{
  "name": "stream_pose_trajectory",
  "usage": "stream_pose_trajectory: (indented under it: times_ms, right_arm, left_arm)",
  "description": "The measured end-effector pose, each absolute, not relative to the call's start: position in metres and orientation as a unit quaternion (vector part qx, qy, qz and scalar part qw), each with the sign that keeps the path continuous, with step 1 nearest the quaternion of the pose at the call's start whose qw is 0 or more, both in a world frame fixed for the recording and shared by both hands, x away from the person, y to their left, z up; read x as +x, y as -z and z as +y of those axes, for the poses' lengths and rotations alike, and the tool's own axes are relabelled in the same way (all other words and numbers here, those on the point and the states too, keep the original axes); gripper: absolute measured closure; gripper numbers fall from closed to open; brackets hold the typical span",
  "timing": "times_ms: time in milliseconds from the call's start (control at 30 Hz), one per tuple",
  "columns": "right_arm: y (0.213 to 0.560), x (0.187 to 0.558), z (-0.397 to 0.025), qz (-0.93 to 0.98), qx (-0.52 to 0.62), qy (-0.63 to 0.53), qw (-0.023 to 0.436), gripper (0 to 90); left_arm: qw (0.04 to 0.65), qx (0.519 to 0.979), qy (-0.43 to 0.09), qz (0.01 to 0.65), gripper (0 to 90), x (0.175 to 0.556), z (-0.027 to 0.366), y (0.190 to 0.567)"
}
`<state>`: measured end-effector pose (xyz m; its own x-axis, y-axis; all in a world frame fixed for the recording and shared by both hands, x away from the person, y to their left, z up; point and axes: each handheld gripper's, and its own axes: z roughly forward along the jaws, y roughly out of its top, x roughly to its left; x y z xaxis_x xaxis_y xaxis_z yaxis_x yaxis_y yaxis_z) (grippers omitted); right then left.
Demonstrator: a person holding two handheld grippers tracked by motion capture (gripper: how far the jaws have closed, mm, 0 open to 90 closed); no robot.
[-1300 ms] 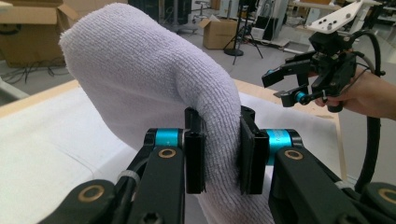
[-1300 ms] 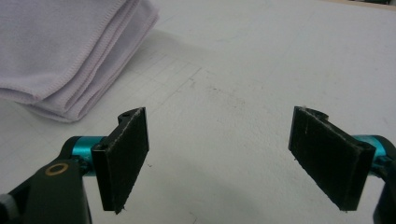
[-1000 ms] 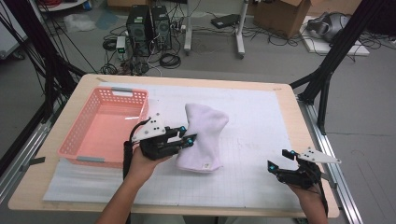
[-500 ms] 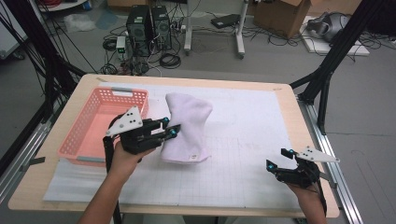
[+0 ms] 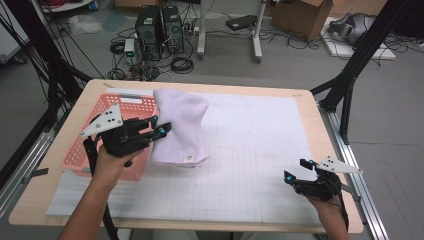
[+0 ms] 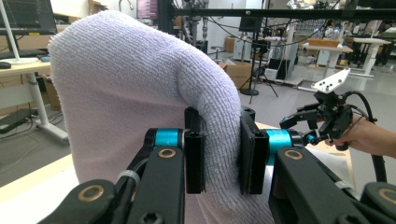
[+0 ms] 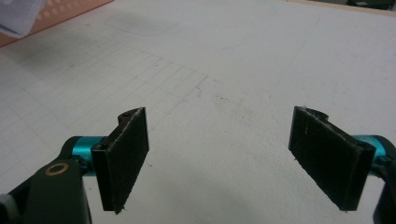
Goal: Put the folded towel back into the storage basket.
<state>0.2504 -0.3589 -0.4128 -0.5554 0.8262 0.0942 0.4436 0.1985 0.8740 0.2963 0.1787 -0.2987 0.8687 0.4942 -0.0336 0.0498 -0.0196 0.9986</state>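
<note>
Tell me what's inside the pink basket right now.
The pink basket shows bare mesh floor where visible; the left tool, gripping the folded towel, and the hand cover the rest.

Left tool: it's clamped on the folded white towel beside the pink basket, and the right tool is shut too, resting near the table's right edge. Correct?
Not quite. The right tool is open: the right gripper view shows its jaws spread wide over the gridded mat. The rest holds: the left tool is clamped on the folded white towel beside the pink basket.
</note>
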Motion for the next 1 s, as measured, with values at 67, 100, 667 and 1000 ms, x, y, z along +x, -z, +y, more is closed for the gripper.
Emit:
stream_pose_trajectory:
  times_ms: [67, 100, 667, 1000]
  right_arm:
    - [0.413, 0.25, -0.359, 0.746, 0.427, -0.469, 0.203, 19.1]
    - [0.413, 0.25, -0.359, 0.746, 0.427, -0.469, 0.203, 19.1]
    - [0.413, 0.251, -0.358, 0.745, 0.427, -0.47, 0.204, 19.1]
    - [0.412, 0.252, -0.358, 0.744, 0.429, -0.467, 0.208, 19.1]
  left_arm:
    - [0.674, 0.691, -0.169, 0.198, 75.1, 0.297, 0.184, 0.297]
    - [0.673, 0.691, -0.171, 0.199, 75.2, 0.297, 0.187, 0.296]
    - [0.684, 0.665, -0.199, 0.224, 75.2, 0.295, 0.233, 0.285]
    - [0.687, 0.654, -0.209, 0.237, 75.1, 0.297, 0.263, 0.285]
